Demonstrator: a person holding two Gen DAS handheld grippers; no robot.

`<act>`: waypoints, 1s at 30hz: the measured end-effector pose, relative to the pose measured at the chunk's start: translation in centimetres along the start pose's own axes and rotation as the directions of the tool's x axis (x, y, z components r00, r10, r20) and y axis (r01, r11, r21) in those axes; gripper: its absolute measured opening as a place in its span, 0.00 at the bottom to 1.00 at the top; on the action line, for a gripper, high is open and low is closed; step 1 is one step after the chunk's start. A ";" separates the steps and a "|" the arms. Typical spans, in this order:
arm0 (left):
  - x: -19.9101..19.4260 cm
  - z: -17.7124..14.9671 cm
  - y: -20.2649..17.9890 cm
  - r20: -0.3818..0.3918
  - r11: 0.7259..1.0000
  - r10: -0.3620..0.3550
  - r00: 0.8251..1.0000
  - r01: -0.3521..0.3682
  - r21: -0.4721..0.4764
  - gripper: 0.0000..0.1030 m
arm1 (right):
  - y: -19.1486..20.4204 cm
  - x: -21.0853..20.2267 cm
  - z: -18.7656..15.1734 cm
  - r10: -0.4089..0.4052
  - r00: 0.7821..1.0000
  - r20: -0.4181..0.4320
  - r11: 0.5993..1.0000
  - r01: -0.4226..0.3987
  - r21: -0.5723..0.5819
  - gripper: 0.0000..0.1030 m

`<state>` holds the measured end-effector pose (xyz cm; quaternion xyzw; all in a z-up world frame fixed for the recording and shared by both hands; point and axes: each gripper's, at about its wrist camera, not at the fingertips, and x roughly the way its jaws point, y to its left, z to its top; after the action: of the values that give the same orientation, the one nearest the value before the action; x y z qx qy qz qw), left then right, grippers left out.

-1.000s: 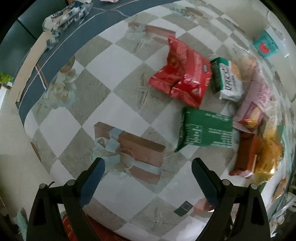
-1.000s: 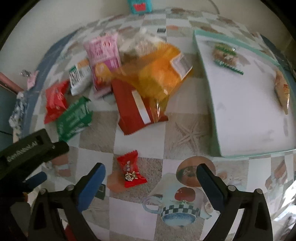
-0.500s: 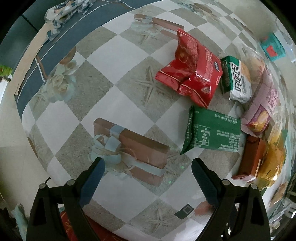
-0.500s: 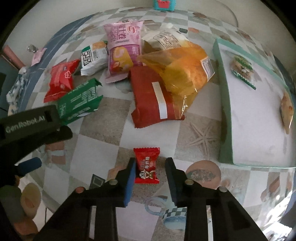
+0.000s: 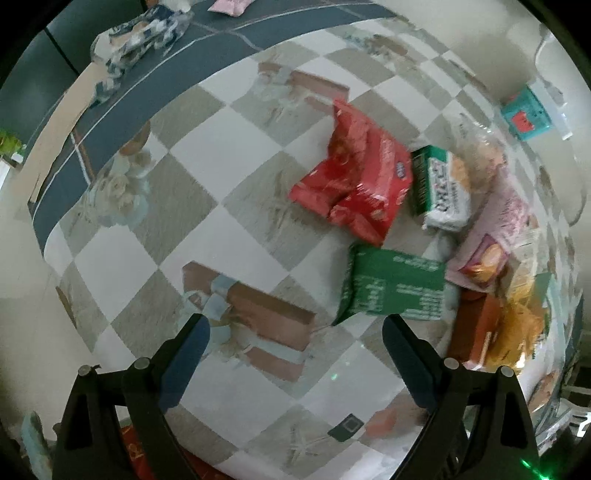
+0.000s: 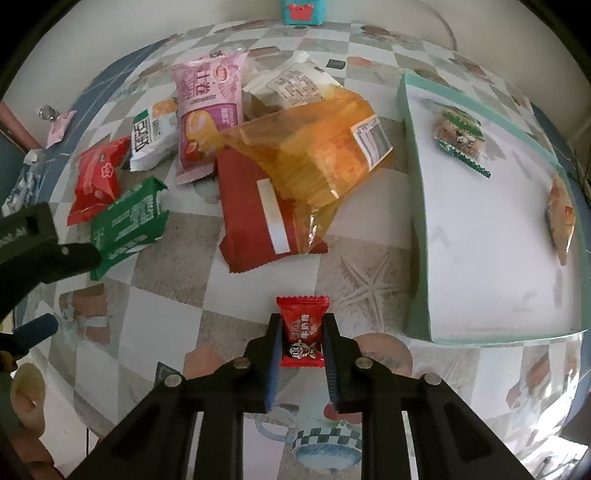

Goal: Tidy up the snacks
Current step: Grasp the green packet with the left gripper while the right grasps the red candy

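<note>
My right gripper is shut on a small red candy packet and holds it above the checked tablecloth, left of the white tray with a teal rim. The tray holds a green-edged snack and an orange snack. A pile of snacks lies beyond: an orange bag, a dark red pack, a green pack, a pink pack. My left gripper is open and empty above the cloth, near the green pack and a red bag.
A teal box stands at the far table edge. A white-green pack lies beside the red bag. A blue patterned wrapper lies on the dark blue border. The left gripper's body shows at the left of the right wrist view.
My right gripper closed on the red candy packet and lifted it off the cloth. My left gripper shifted slightly and stayed open.
</note>
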<state>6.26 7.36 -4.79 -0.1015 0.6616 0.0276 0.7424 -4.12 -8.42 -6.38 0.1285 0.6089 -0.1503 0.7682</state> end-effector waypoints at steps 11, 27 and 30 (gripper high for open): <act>-0.5 1.7 -4.9 0.033 0.988 -0.079 0.996 0.074 0.134 0.92 | -1.1 0.5 1.9 -0.004 1.000 0.011 1.000 0.004 0.010 0.21; 1.0 1.9 -5.8 0.063 0.987 -0.007 0.998 -0.004 0.161 0.68 | -2.6 0.9 2.3 0.002 1.000 0.010 0.999 -0.002 0.035 0.21; 0.9 1.9 -5.4 0.042 0.987 0.002 0.999 -0.009 0.160 0.67 | -3.1 0.9 2.3 0.025 1.000 0.005 0.999 -0.025 0.046 0.21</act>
<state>9.17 2.35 -4.92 -0.0392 0.6465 -0.0215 0.7616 -3.07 -12.26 -6.82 0.1532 0.6019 -0.1550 0.7683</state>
